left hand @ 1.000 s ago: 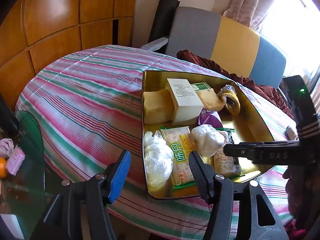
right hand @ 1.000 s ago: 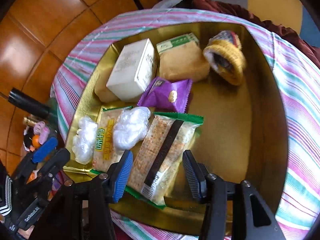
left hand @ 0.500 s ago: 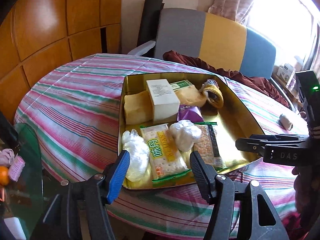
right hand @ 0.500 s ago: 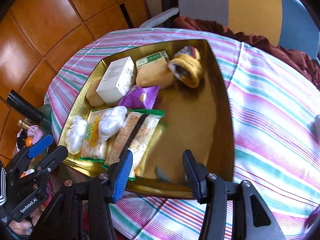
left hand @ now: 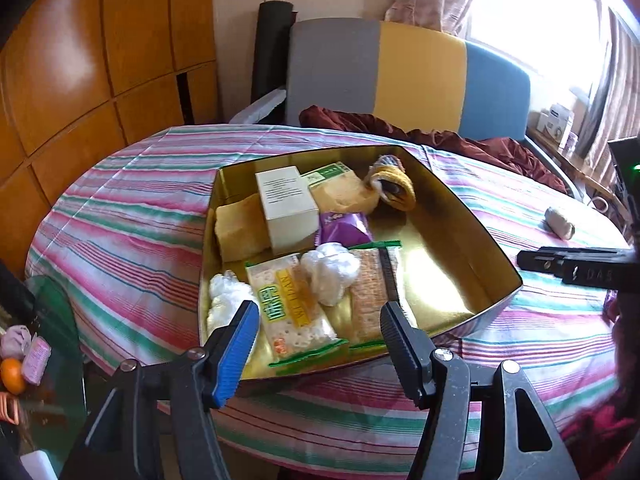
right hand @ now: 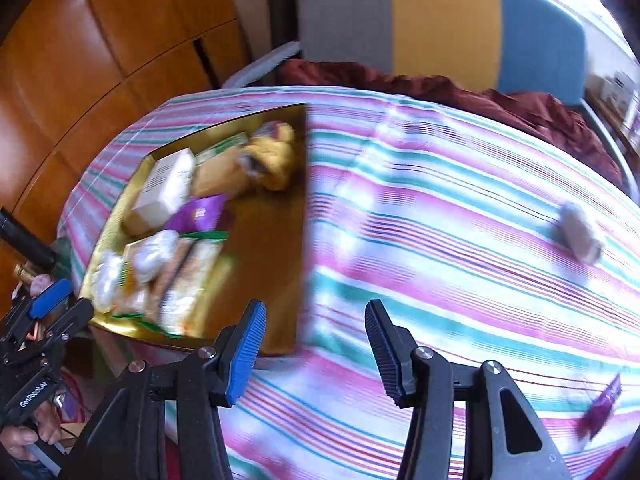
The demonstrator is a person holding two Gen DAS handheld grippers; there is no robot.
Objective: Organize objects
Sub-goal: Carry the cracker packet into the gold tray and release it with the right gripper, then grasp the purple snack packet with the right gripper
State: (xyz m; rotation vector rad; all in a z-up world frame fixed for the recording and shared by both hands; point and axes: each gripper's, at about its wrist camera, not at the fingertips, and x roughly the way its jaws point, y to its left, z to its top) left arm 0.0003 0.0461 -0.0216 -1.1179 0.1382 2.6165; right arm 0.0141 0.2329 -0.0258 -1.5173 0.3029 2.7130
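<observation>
Gold tray [left hand: 472,240] sits on the striped tablecloth [left hand: 120,216], packed with cracker packets [left hand: 294,308], a white box [left hand: 288,208] and a purple sachet [left hand: 346,228]. A grey roll [right hand: 580,234] lies well apart on the cloth. Left gripper [left hand: 316,344] empty, jaws just been opening; right gripper [right hand: 316,350] spread, empty, over bare cloth.

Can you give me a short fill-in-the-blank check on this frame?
1. The snacks lie in a ____-coloured tray.
2. The white box sits beside a ____ packet.
3. The grey roll lies on the ____ tablecloth, outside the tray.

Missing words: gold; purple; striped
</observation>
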